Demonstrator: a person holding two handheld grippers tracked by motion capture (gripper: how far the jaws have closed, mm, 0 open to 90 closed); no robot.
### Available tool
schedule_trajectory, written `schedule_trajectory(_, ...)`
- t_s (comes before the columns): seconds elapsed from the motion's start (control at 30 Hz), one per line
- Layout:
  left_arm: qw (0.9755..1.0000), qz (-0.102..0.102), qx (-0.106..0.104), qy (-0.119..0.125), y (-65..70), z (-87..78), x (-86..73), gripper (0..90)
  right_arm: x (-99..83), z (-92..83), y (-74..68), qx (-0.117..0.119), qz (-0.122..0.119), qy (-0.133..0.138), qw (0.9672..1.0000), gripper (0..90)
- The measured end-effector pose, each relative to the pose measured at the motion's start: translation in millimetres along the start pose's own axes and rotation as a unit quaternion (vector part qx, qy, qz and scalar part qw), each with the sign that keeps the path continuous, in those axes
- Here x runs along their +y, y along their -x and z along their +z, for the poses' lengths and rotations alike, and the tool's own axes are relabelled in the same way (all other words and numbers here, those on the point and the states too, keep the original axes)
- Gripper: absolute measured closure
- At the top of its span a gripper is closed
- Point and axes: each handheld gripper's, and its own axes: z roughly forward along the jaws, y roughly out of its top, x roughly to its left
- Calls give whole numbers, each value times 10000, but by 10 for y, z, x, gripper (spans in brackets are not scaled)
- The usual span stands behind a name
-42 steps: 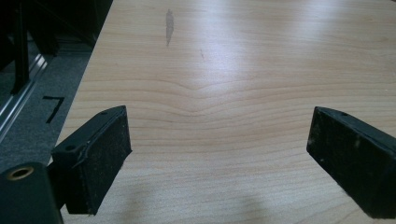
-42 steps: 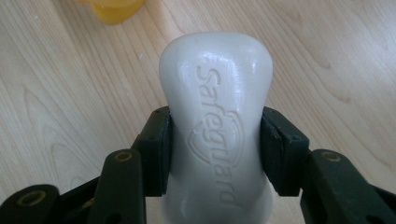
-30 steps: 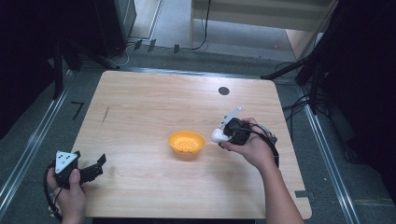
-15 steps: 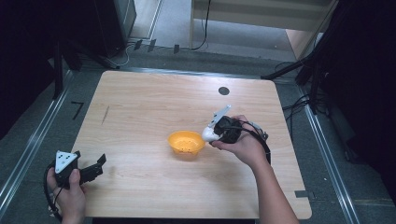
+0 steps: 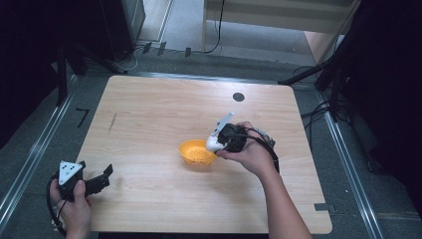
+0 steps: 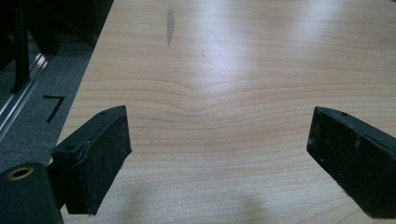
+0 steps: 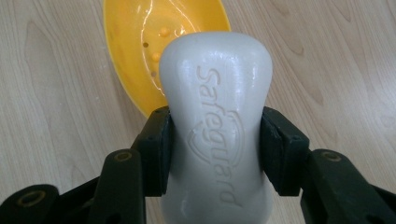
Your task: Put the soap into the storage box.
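change since a sec ago: my right tongs (image 5: 215,144) slid sideways across the surface (image 5: 164,114) toward the yellow dish (image 5: 195,153); they were well off to its right before, now the soap (image 5: 213,143) hangs right over the dish's near rim

left tongs: haven't budged, parked at the front left corner (image 5: 102,177), spread wide with nothing but bare wood between them (image 6: 219,135)

right tongs grip: pinching the white soap bar (image 7: 217,121) across its narrow waist, pads tight on both flanks, "Safeguard" stamp facing up at me

soap: sticks out ahead of my right tongs, its rounded end over the dish edge, not touching it as far as I can tell

yellow dish: just past and a bit left of my right tongs' tips (image 7: 154,37), little bumps and holes in the bottom

surface: light wood, rounded corners, a dark smudge ahead of my left tongs (image 6: 170,25), a small black disc (image 5: 238,97) way beyond my right tongs

room: grey floor, metal rails down both sides, cables at the back, pretty dark
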Motion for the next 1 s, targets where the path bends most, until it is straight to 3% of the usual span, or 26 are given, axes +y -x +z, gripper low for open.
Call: schedule_trajectory(1.0,10000,-2,-7,-8,-2,0,1,68,394,202,-97,186,-479,-108,9986,512)
